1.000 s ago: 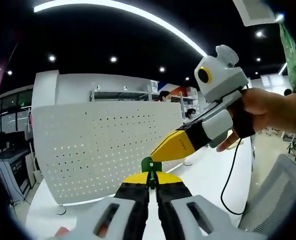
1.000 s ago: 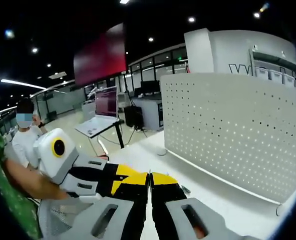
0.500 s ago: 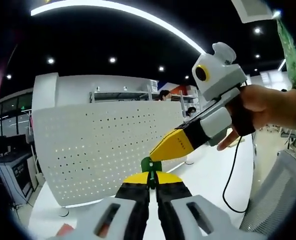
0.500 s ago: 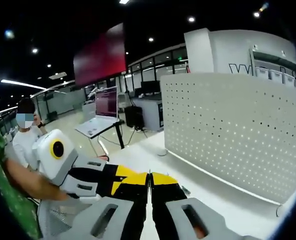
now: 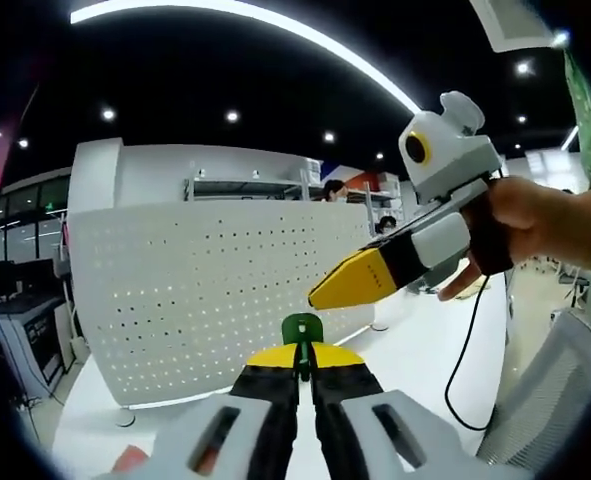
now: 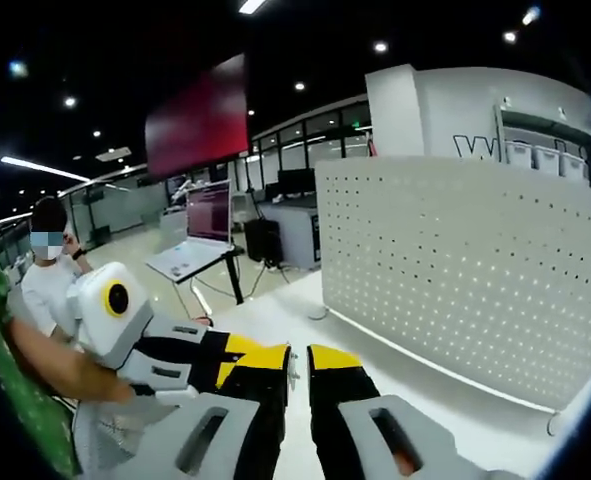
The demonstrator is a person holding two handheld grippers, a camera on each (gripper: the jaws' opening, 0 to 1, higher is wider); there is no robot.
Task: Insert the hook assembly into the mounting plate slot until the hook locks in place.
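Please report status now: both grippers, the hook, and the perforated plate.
Left gripper shut on green hook. Right gripper open, empty, raised right of hook. Perforated plate upright ahead, hook not yet inserted. Path unobstructed.

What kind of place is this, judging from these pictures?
Probably an open-plan office or lab. A white perforated panel stands on a white table, a laptop sits on a stand behind it, and shelving and recessed ceiling lights fill the background.

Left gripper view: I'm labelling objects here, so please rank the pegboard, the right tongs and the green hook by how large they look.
1. Pegboard, largest.
2. Right tongs, though nearness to the camera inflates them.
3. Green hook, smallest, pinched in the left tongs.
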